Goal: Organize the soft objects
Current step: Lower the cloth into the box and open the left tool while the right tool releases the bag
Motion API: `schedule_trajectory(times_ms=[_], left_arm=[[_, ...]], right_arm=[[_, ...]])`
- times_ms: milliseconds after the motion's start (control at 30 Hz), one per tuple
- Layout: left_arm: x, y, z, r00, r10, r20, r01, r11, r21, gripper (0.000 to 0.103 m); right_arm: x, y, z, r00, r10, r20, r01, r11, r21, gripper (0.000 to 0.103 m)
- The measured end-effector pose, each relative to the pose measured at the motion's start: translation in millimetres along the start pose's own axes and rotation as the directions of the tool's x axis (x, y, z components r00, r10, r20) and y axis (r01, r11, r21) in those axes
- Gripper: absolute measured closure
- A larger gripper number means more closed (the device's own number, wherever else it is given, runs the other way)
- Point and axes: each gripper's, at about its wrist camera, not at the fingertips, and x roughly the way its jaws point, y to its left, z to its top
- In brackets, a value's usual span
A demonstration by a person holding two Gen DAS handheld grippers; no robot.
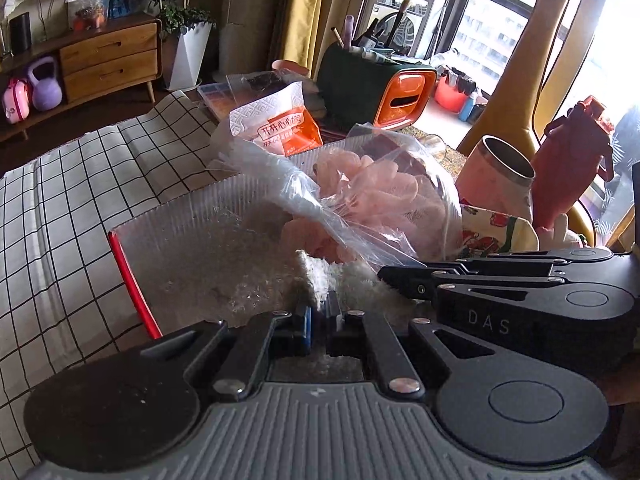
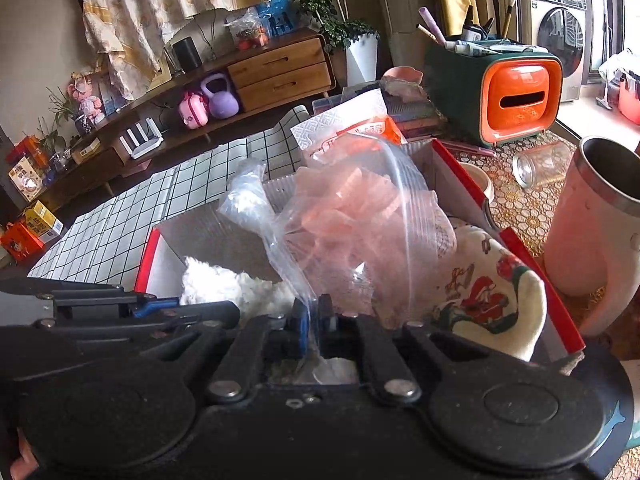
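An open cardboard box with a red rim (image 1: 128, 272) (image 2: 524, 256) holds the soft things. A clear plastic bag of pink pieces (image 1: 372, 196) (image 2: 352, 216) stands in it, next to a white fluffy cloth (image 1: 360, 276) (image 2: 212, 284) and a printed cloth (image 1: 496, 232) (image 2: 488, 300). My left gripper (image 1: 320, 312) (image 2: 160, 304) reaches over the box's near edge, shut on the fluffy cloth's edge. My right gripper (image 2: 314, 316) (image 1: 384, 274) sits close beside it on the right, shut on the film of the clear bag.
A tissue pack (image 1: 276, 124) (image 2: 348, 128) and an orange tissue holder (image 1: 404, 96) (image 2: 520, 100) stand behind the box. A pink cup (image 1: 496, 180) (image 2: 592, 220) and red bottle (image 1: 568, 160) crowd its right side. A glass jar (image 2: 544, 168) lies there. Checked cloth (image 1: 60, 200) spreads left.
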Motion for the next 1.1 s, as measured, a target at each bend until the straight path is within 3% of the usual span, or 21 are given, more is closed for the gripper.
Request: schedule_trajectory(times_ms=[233,333,500,567,967,1000,1067,1100], left_arm=[[1,-2,-8,1.000,0.017,-0.011,-0.017,1.000,0.024,0.097],[-3,-2,-11,1.000,0.018,-0.010,-0.018,1.000,0.025,0.096],[-12,2,-12,1.000,0.010,-0.008,-0.010,1.000,-0.007,0.094],[-16,4,-14,1.000,0.013,-0.004,-0.013,1.000,-0.011,0.094],[-52,-3,-17,0.998,0.024,0.061,-0.024,1.000,-0.005,0.093],[-56,-4,-18,0.997,0.025,0.066,-0.025,1.000,-0.003,0.089],[-63,-5,-19,0.996,0.021,0.081,-0.021,1.000,-0.003,0.067],[-67,-5,-20,0.996,0.021,0.091,-0.021,1.000,-0.005,0.061]], right_arm=[[2,2,-2,1.000,-0.007,-0.001,0.007,1.000,0.009,0.095],[-1,5,-3,1.000,-0.012,0.004,0.012,1.000,0.006,0.086],[-8,6,-1,1.000,-0.005,0.012,0.005,1.000,0.001,0.079],[-13,9,0,1.000,-0.004,0.018,0.004,1.000,-0.002,0.071],[-56,24,-4,0.996,0.021,0.091,-0.018,0.999,-0.040,0.053],[-60,25,-5,0.995,0.023,0.098,-0.019,0.999,-0.042,0.052],[-67,26,-7,0.994,0.027,0.110,-0.022,0.999,-0.046,0.050],[-71,27,-9,0.993,0.029,0.117,-0.024,0.999,-0.048,0.049]])
